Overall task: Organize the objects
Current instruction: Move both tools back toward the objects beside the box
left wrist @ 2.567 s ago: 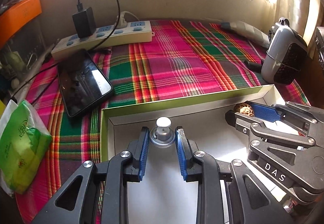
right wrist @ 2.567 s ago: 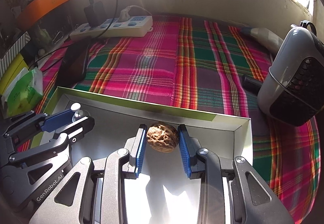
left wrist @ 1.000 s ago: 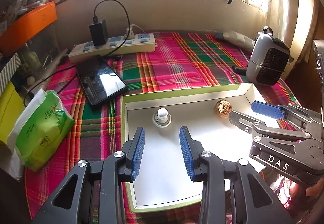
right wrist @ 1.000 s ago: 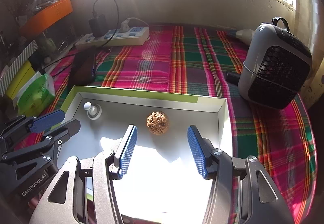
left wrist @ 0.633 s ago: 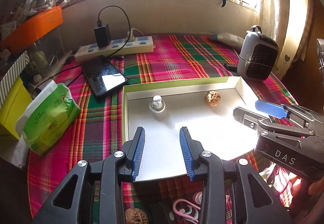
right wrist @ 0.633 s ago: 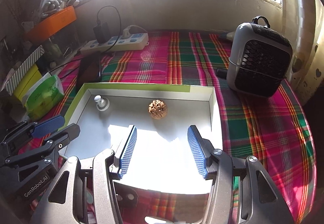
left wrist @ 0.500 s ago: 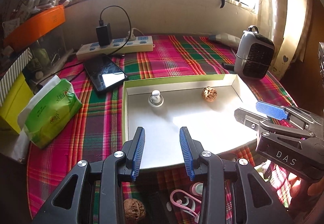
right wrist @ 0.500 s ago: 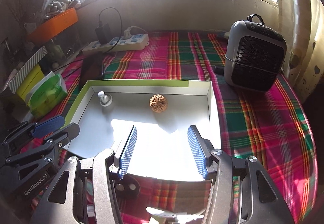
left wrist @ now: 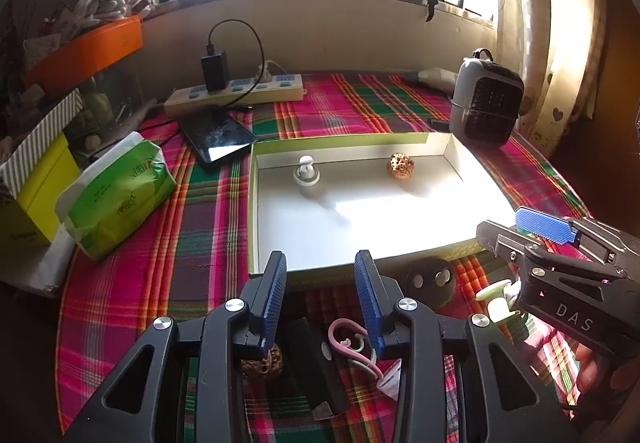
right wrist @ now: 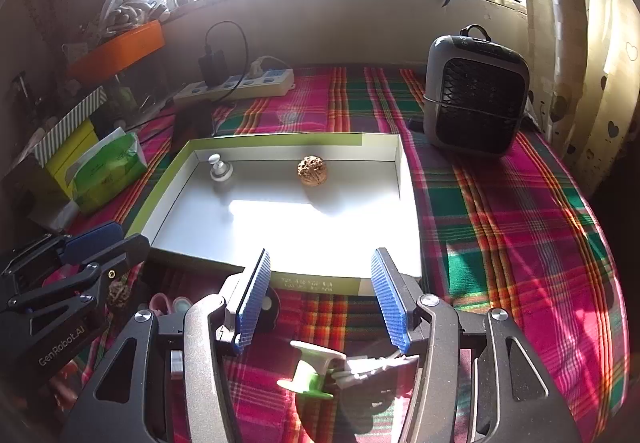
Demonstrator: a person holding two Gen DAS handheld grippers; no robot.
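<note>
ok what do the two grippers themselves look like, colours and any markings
Both are black, angular frames with silver screw heads and triangular cut-outs. The left gripper has two fingers faced with ribbed blue pads, and its side reads "GenRobot.AI" in white. The right gripper has the same blue ribbed fingers; its side is marked "DAS" in white. No cables or sleeves show.

Background stuff: a plaid tablecloth (left wrist: 360, 111) covers the table, with a white power strip (left wrist: 236, 93) near the wall and a black charger (left wrist: 214, 71) plugged into it. A dark phone (left wrist: 218, 139) lies just in front, a green tissue pack (left wrist: 116, 195) sits left beside a yellow box (left wrist: 36, 187), and a small grey heater (right wrist: 476, 95) stands far right.
</note>
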